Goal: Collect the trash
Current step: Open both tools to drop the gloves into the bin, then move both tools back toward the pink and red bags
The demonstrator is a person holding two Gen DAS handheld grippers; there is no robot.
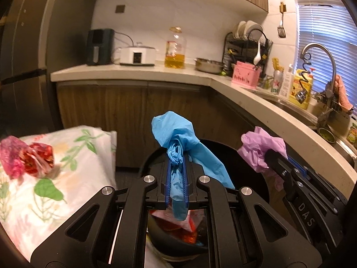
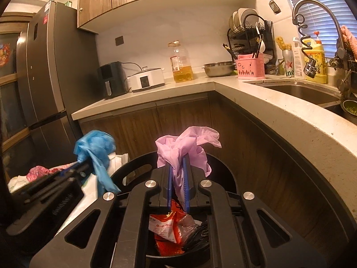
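Kitchen cabinets ring a black bin (image 2: pixel 225 174) directly below both grippers. The left gripper (image 1: pixel 177 167) is clamped on a blue glove (image 1: pixel 178 134); the right gripper (image 2: pixel 178 174), jaws slightly parted, pinches a pink glove (image 2: pixel 185 147). Each should be released squarely over the opening (red wrappers (image 2: pixel 167 227) already lie inside). More trash (image 1: pixel 26 156) waits on the floral cloth (image 1: pixel 73 156) beyond.

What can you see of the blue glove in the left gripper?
The blue glove is thin, crumpled disposable plastic or rubber, bunched into a wad above the pads. The left gripper is shut on its middle; one end droops right, another hangs below the fingers. It is above the black bin, apart from the pink glove.
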